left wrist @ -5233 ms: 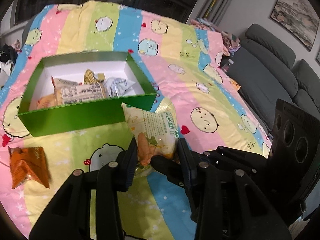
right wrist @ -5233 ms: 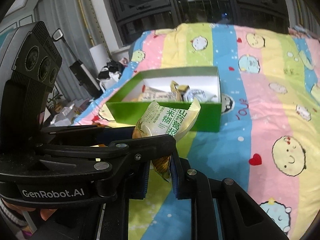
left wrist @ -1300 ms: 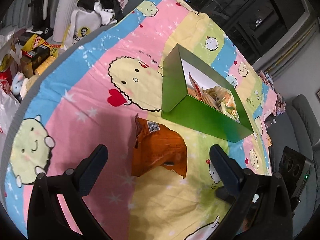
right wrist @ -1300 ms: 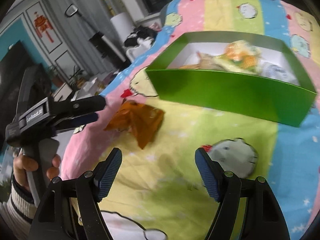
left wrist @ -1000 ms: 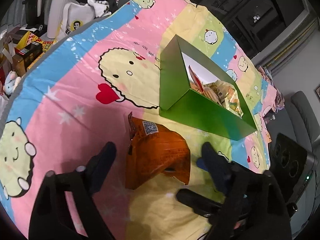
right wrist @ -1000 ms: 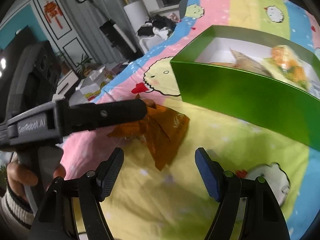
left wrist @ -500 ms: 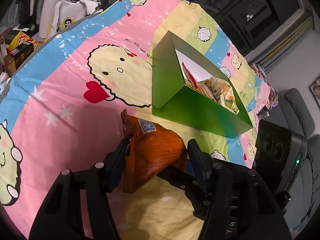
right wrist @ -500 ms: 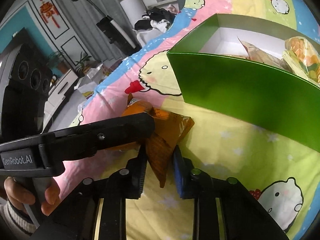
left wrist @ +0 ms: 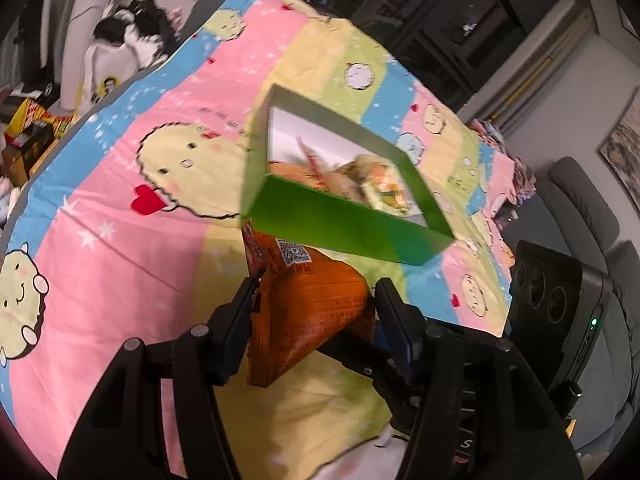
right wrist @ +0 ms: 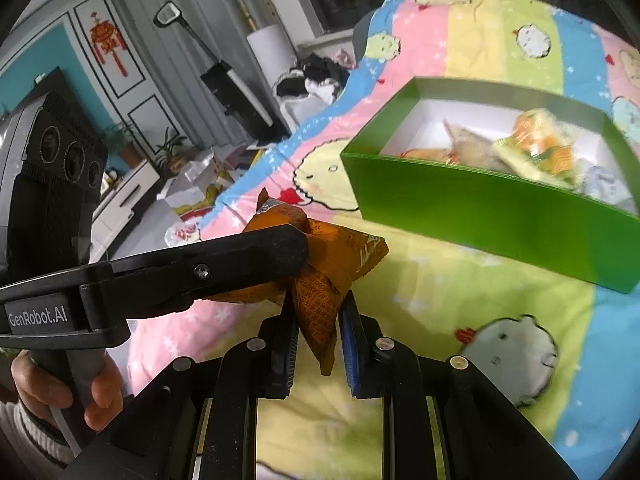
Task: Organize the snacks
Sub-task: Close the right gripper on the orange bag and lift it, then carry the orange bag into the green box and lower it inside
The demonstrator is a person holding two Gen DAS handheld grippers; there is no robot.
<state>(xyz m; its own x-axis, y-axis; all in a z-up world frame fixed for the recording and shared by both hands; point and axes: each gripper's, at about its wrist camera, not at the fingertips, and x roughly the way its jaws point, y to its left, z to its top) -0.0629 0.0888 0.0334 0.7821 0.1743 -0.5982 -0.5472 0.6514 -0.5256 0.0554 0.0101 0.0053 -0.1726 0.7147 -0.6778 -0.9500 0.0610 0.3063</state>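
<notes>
Two grippers, one orange packet (left wrist: 316,312), and I've got it from both sides. My left gripper (left wrist: 314,316) has its jaws about half apart, clamped across the packet's broad body; they have just been closing, and the packet sits squarely between them, pads pressed to either edge. My right gripper (right wrist: 318,334) pinches the packet's lower corner, jaws drawn nearly together with only that thin fold of wrapper between them; those too have just been closing on it.

Packet's clear of the bedspread (left wrist: 120,240), as I judge it, hanging between my two grips just in front of the green box (right wrist: 500,216). In the box (left wrist: 348,232) several snacks (right wrist: 536,152) already lie heaped toward one end, and the near-left corner shows bare white floor.

So the step in hand is the carry: last loose snack I can see, picked up and on its way to the box. Next I need to lift it over the near green wall, which stands tall, and bring it above that bare corner. Both pairs of jaws should part together, or one grip will drag the wrapper sideways. It's soft and crinkly, so I expect it to sag.
</notes>
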